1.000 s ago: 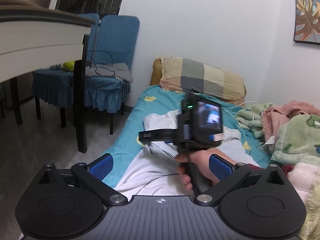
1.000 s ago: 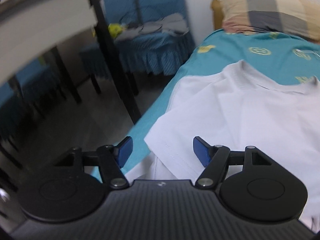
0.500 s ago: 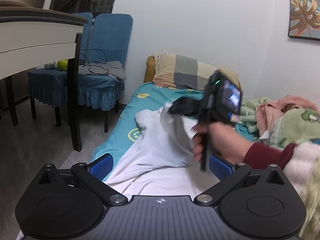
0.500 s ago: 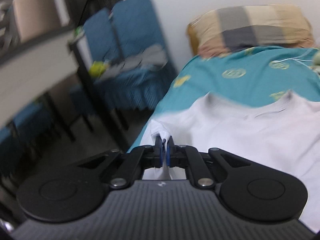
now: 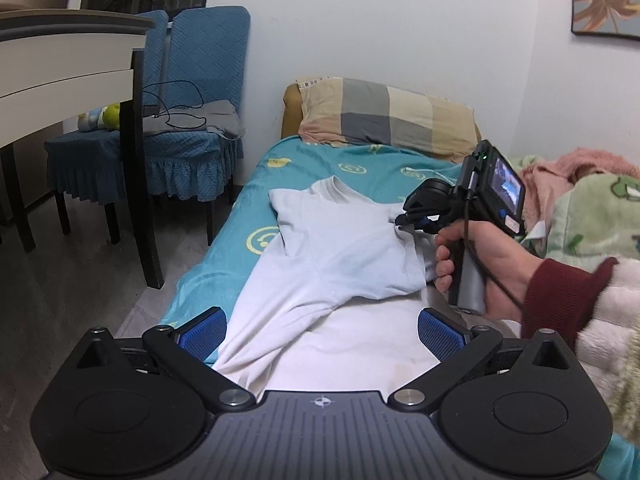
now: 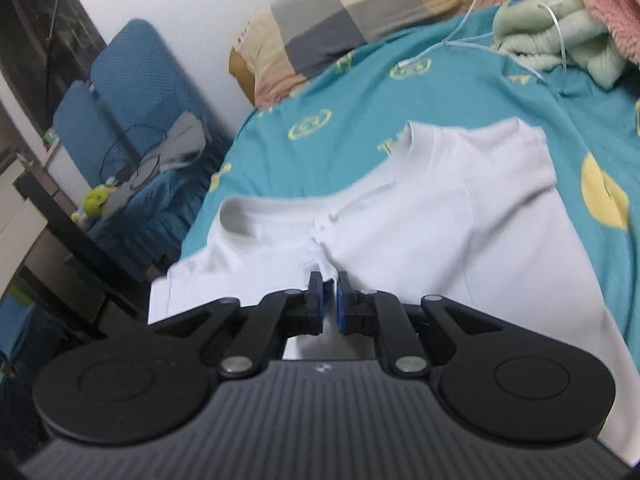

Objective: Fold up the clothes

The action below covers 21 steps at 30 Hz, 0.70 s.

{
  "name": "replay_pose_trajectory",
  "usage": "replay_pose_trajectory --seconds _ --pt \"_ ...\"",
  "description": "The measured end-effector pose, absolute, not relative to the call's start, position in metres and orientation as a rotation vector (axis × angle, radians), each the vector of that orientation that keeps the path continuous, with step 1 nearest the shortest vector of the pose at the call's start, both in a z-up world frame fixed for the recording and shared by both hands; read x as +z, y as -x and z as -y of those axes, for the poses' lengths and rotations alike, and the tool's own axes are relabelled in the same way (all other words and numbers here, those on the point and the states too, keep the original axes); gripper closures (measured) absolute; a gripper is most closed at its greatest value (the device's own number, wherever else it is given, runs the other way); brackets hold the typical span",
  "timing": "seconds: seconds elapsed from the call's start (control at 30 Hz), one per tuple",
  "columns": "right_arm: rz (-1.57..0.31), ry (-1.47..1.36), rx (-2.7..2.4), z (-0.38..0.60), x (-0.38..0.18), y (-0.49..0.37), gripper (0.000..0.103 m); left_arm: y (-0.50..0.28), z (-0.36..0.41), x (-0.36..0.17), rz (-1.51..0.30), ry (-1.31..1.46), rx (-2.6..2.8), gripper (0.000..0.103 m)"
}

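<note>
A white T-shirt (image 5: 340, 248) lies collar-away on the teal bed sheet (image 5: 248, 208). Its left sleeve is folded over the chest. The right gripper (image 5: 400, 222), held in a person's hand (image 5: 480, 256), pinches the sleeve's edge above the shirt's middle. In the right wrist view the right gripper (image 6: 329, 284) has a bunch of white cloth (image 6: 320, 256) between its blue pads; its jaws are opening, with a narrow gap showing. My left gripper (image 5: 322, 332) stands open over the shirt's lower part, with cloth beneath it and neither pad gripping.
A checked pillow (image 5: 384, 116) lies at the head of the bed. Green and pink blankets (image 5: 592, 200) pile up on the right. Blue covered chairs (image 5: 192, 80) and a white table with black legs (image 5: 72, 60) stand left of the bed. A white cable (image 6: 480, 20) lies on the sheet.
The right gripper shut on the sleeve at the bed's left edge and carried it right across the shirt, folding it over. Its pads have since parted slightly. The left gripper stayed open, shifting slightly.
</note>
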State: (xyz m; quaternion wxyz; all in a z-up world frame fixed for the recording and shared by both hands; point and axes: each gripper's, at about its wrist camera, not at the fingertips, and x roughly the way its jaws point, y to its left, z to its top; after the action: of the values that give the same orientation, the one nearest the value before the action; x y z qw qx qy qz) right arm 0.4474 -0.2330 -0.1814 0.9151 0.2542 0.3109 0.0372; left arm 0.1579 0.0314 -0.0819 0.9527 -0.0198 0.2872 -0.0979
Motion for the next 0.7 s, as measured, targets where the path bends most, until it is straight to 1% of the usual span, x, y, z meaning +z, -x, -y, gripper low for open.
replay_pose_trajectory --seconds 0.03,0.07,0.1,0.13,0.23,0.3,0.4,0.5,0.53,0.6,0.7 --pt "-0.636 -0.526 0.086 0.235 -0.18 -0.441 0.074 -0.158 -0.03 -0.082 -0.584 0.034 -0.201 0.0" --pt "-0.632 -0.529 0.095 0.237 -0.179 -0.435 0.067 -0.157 -0.029 -0.082 -0.582 0.029 -0.2 0.0" --pt "-0.627 -0.544 0.102 0.239 -0.177 -0.426 0.05 -0.156 -0.028 -0.083 -0.579 0.024 -0.198 0.0" --pt "-0.62 -0.569 0.109 0.241 -0.174 -0.415 0.04 -0.156 -0.028 -0.082 -0.578 0.022 -0.196 0.0" --pt "-0.614 -0.645 0.129 0.246 -0.168 -0.383 0.039 -0.152 -0.026 -0.081 -0.581 0.029 -0.188 0.0" --pt "-0.661 -0.673 0.14 0.243 -0.171 -0.366 0.039 -0.151 -0.026 -0.08 -0.584 0.03 -0.181 0.0" --pt "-0.781 -0.64 0.1 0.233 -0.181 -0.346 0.04 -0.148 -0.025 -0.079 -0.584 0.019 -0.167 0.0" --pt "-0.772 -0.61 0.097 0.225 -0.187 -0.337 0.041 -0.148 -0.025 -0.079 -0.587 0.021 -0.161 0.0" --pt "-0.77 -0.606 0.1 0.223 -0.187 -0.336 0.045 -0.147 -0.025 -0.079 -0.591 0.02 -0.159 0.0" --pt "-0.777 -0.612 0.105 0.221 -0.186 -0.337 0.051 -0.147 -0.024 -0.08 -0.596 0.021 -0.156 0.0" --pt "-0.785 -0.628 0.132 0.217 -0.18 -0.335 0.051 -0.146 -0.023 -0.08 -0.596 0.021 -0.155 0.0"
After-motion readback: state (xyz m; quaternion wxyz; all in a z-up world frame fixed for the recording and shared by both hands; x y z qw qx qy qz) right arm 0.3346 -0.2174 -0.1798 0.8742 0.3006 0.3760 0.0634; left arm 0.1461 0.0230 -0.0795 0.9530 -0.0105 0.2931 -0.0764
